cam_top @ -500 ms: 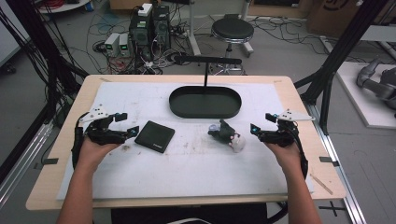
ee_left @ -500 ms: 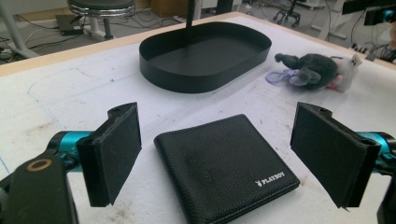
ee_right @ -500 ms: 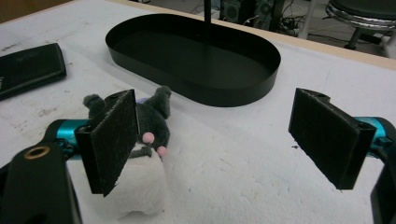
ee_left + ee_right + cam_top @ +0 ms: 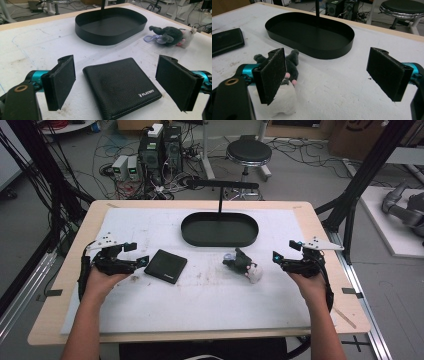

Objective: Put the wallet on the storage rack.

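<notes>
Wallet (image 4: 122,87) first: lies flat and closed on the white mat (image 4: 200,295), left of the middle and nearer the left edge than the right, just ahead of the left gripper (image 4: 137,261). Seen in the left gripper view squarely between the two wide-spread pads (image 4: 61,81), touching neither. Should be taken by closing across its two long edges, coming in low, almost grazing the mat (thin leather gives little to bite on, so probably wise to tip one edge up a touch before squeezing). Best kept level on the lift, then carried toward the black oval tray (image 4: 187,232) near the far edge, judging by the layout.

Plush toy (image 4: 242,264) next: dark body with a white end and a pale purple clip, right of the middle, between the wallet and the right gripper (image 4: 276,257). Right gripper likewise spread wide, holding nothing; in the right gripper view the toy sits just beside and partly behind one pad (image 4: 273,75), off to that side rather than centred (worth shifting across before closing). Soft, so likely forgiving of a firm pinch on the body.

Both grippers low over the mat, well apart from each other.
</notes>
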Demonstrator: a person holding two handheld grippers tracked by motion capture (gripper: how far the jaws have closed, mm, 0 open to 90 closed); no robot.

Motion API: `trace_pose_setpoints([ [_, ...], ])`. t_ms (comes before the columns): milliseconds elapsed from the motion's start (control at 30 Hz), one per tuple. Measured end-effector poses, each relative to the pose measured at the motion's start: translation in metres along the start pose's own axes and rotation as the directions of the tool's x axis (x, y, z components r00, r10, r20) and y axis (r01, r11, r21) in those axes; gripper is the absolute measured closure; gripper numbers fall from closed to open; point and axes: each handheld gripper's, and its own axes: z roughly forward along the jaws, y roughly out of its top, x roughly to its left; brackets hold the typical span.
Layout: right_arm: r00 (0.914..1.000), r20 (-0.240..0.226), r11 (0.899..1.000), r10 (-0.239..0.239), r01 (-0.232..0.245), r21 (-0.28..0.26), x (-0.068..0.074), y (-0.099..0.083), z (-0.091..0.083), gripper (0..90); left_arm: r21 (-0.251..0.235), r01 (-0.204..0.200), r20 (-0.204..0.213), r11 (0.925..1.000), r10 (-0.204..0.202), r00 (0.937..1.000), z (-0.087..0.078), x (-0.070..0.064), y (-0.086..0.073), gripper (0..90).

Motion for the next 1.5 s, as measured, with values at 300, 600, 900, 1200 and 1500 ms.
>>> trace_pose_setpoints([
  [300,1.0,-0.002,1.0,-0.005,0.005,0.003,0.001,0.001,0.001,16.4,-0.005,0.003,0.002,1.0,-0.003,1.0,0.0,0.001,0.0,16.2],
  [600,0.9986,0.028,0.999,-0.046,0.045,0.021,0.005,0.001,0.003,16.5,0.03,-0.004,0.003,0.9995,0.004,1.0,0.004,0.001,-0.002,16.4],
  [900,0.9978,0.026,0.997,-0.061,0.06,0.046,0.007,0.0,0.008,16.5,0.09,0.059,0.006,0.9941,-0.06,0.9982,0.018,0.013,-0.018,16.4],
  [1200,0.9981,0.024,0.997,-0.057,0.055,0.052,0.005,0.0,0.008,16.5,0.126,0.075,-0.008,0.9892,-0.075,0.9972,0.034,0.014,-0.025,17.4],
  [1500,0.9979,0.018,0.996,-0.062,0.061,0.059,0.006,-0.002,0.009,16.5,0.151,0.089,-0.069,0.9845,-0.079,0.9945,0.045,0.013,-0.027,26.4],
])
